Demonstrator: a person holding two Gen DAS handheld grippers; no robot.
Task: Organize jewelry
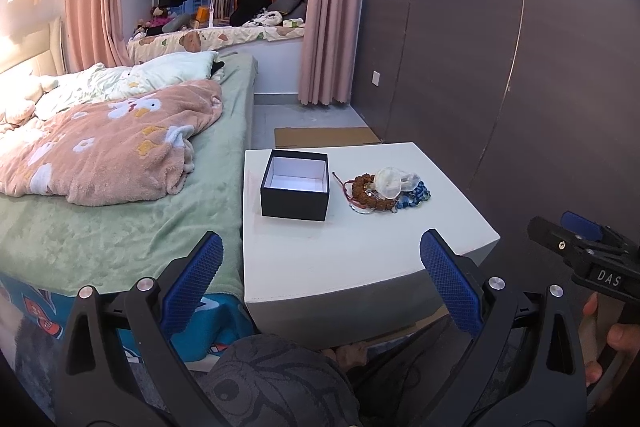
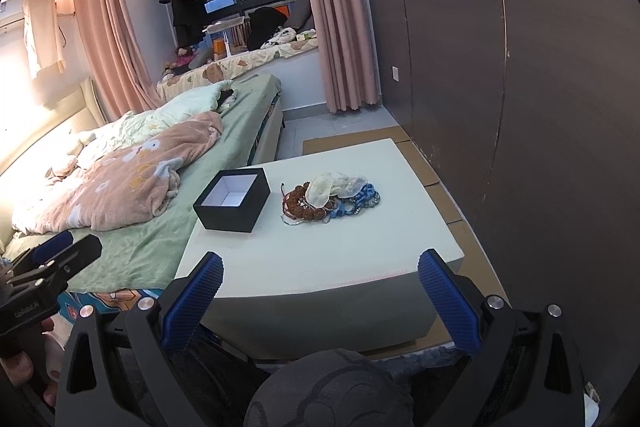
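A pile of jewelry (image 1: 386, 193) lies on a white table (image 1: 340, 255): brown bead bracelets, blue beads, red cords and a clear pouch on top. It also shows in the right wrist view (image 2: 328, 201). An open black box (image 1: 295, 185) with a white, empty inside stands to its left, also in the right wrist view (image 2: 233, 199). My left gripper (image 1: 322, 269) is open and empty, short of the table's near edge. My right gripper (image 2: 320, 285) is open and empty, also at the near edge; it shows from the side in the left wrist view (image 1: 576, 239).
A bed (image 1: 120, 187) with a green sheet and a pink blanket (image 1: 112, 147) touches the table's left side. A dark panelled wall (image 1: 520, 67) runs along the right. Cardboard (image 1: 324, 137) lies on the floor behind the table. My knee (image 2: 332, 391) is below the grippers.
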